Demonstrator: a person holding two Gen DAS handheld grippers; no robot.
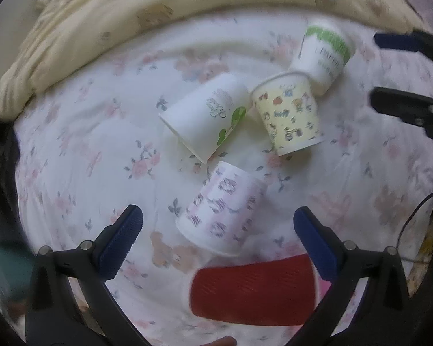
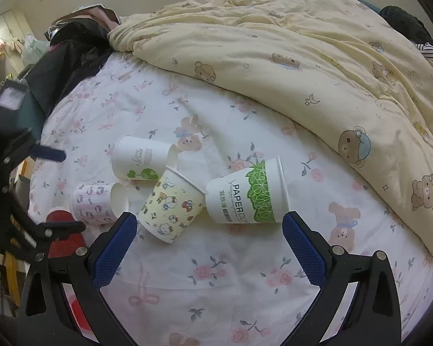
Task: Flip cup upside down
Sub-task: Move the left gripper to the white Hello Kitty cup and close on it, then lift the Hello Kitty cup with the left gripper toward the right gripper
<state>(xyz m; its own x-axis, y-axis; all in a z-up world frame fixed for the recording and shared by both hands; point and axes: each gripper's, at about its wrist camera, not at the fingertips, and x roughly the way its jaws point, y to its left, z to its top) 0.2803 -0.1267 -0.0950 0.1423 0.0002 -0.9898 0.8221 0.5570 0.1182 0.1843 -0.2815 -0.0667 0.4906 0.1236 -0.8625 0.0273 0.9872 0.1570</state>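
Observation:
Several paper cups lie on their sides on a floral bedsheet [image 1: 80,144]. In the left wrist view my open left gripper [image 1: 216,225] hovers over a pink-patterned cup [image 1: 222,210], with a red ribbed cup [image 1: 254,291] just below it. A white cup with green leaves [image 1: 205,115], a yellow cartoon cup [image 1: 288,112] and a green-banded cup [image 1: 323,54] lie beyond. In the right wrist view my open, empty right gripper [image 2: 209,230] sits just short of the yellow cartoon cup [image 2: 173,207] and the green-banded cup [image 2: 245,193]. The pink-patterned cup [image 2: 95,204] and white leaf cup [image 2: 141,158] lie left.
A rumpled yellow bear-print duvet [image 2: 317,66] covers the far and right side of the bed [image 2: 216,288]. Dark clothing [image 2: 72,46] is piled at the far left. The left gripper [image 2: 43,190] shows at the left edge, the right gripper [image 1: 401,72] at the right edge.

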